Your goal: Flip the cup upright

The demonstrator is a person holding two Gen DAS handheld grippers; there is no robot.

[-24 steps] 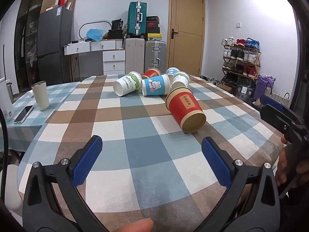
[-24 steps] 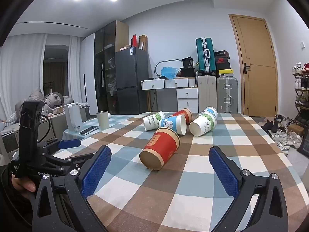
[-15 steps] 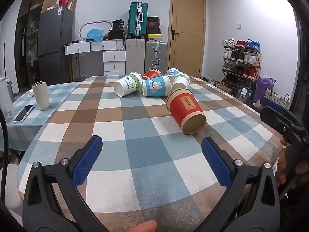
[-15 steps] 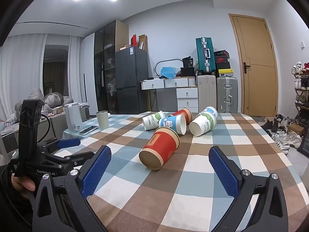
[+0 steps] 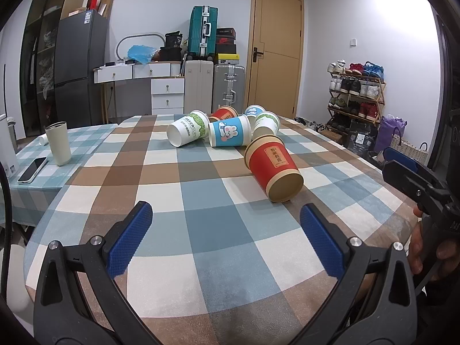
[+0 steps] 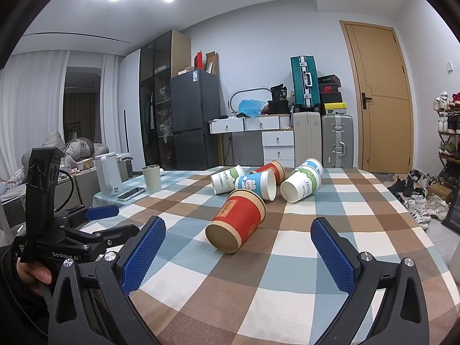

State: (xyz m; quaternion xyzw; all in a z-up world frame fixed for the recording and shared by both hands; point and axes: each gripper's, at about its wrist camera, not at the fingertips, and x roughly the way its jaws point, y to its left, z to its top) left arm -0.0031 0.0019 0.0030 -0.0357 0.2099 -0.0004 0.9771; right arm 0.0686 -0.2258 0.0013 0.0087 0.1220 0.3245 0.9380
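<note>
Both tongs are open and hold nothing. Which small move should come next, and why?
Probably ease the right tongs forward around the nearest red cup. It lies on its side on the checked tablecloth, its closed base facing them, apart from the other cups, and no cup stands upright yet.

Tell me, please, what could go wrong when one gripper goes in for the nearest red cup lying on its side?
1. The red cup lies on its round side, so a nudge from the open right gripper could roll it across the tablecloth.
2. The blue cup lies close behind; a deep reach may knock the pile.
3. It is a paper cup, so a hard squeeze might crush it.
</note>
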